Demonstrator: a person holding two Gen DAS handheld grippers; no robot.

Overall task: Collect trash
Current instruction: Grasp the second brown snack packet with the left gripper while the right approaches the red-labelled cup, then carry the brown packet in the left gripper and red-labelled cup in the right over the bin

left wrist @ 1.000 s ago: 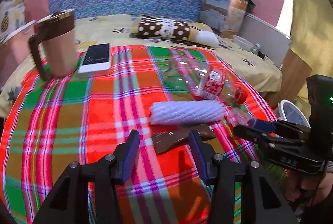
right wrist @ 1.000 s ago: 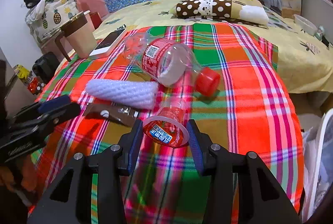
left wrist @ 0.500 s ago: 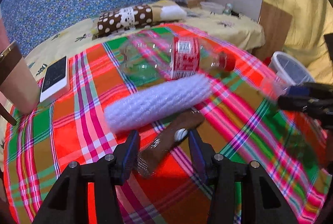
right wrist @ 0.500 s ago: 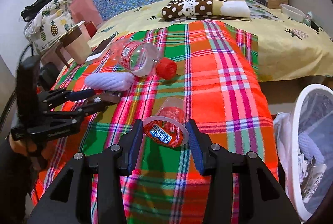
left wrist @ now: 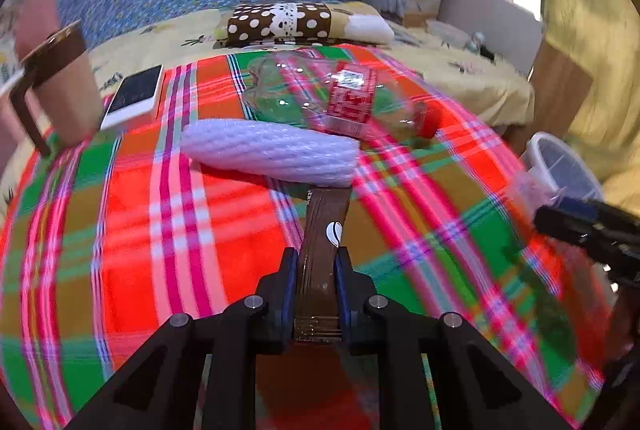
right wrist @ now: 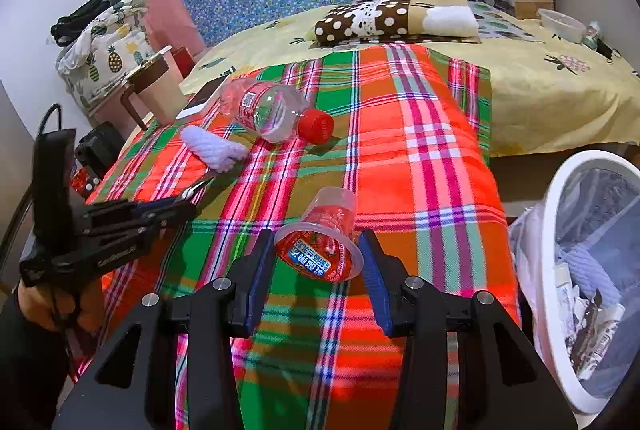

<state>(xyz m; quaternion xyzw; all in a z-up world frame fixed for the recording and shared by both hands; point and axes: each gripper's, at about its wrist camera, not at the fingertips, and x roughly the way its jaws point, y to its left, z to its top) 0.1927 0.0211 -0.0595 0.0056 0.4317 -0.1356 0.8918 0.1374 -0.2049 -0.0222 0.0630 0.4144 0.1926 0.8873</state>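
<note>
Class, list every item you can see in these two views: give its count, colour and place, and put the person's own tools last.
Wrapper: one, brown, in left gripper.
Jelly cup: one, red-lidded, in right gripper.
Plastic bottle: one, clear, red cap, lying on blanket.
Foam sleeve: one, white, beside bottle.
Mug: one, beige-brown, blanket's far left.
Phone: one, white-edged, beside mug.
Blanket: one, plaid, on bed.
Pillow: one, brown, dotted, behind blanket.
Bin: one, white, right of bed.
Left gripper: black, fingers blue.
Right gripper: black.
</note>
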